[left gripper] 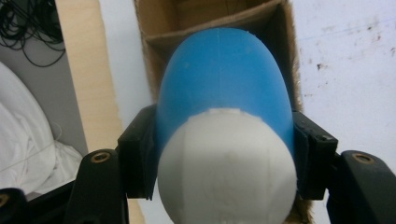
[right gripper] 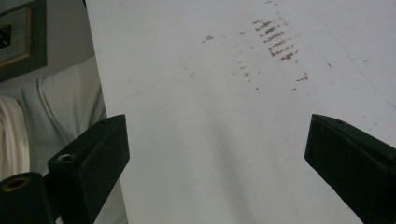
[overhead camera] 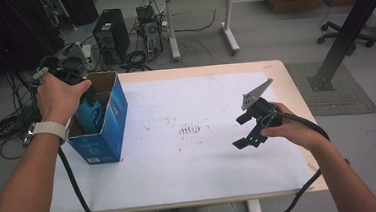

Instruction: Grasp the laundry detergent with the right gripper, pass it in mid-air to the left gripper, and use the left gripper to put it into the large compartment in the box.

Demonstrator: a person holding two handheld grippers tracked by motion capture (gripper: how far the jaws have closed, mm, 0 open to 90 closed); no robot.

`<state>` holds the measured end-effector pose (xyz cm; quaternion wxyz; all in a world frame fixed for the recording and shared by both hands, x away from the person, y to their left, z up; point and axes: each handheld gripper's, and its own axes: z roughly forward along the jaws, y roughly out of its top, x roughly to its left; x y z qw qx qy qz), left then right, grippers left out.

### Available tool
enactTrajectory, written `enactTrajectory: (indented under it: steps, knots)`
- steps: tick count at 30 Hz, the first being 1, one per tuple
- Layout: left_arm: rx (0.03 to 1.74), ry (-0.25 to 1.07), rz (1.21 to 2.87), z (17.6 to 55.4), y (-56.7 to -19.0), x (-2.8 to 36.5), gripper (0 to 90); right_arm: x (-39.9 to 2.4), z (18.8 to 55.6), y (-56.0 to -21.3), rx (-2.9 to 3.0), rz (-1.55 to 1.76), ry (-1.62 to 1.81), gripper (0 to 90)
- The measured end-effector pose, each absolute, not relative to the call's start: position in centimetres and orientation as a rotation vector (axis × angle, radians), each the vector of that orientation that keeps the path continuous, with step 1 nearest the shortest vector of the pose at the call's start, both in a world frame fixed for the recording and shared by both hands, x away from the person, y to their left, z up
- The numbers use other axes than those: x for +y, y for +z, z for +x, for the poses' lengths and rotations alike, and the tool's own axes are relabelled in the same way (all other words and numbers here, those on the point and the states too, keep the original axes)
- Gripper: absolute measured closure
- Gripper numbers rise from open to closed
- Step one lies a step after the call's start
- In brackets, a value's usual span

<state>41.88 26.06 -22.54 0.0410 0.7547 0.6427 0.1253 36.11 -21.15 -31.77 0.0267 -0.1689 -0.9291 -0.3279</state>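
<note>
While unlabelled, blue bottle in left tool

High view down over the table; 2 tool views close, all sharing its white sheet.

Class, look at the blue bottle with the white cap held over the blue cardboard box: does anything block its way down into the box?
Nothing visible does. The left tool grips the blue bottle with the white cap directly above the blue cardboard box, whose open brown compartment beneath shows no contents.
</note>
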Motion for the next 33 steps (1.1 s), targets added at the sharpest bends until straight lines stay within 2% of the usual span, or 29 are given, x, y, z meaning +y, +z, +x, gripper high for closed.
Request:
enactTrajectory:
  steps: [16, 33]
  knots:
    - [1.965, 0.353, 2.355, 42.0, -26.9, 26.0, 37.9, -21.5, 35.7, -31.8, -2.876, -0.552, -1.005, 6.6]
    - [1.961, 0.332, 2.361, 42.4, -27.7, 26.1, 37.5, -21.6, 35.6, -32.0, -2.87, -0.556, -1.009, 6.5]
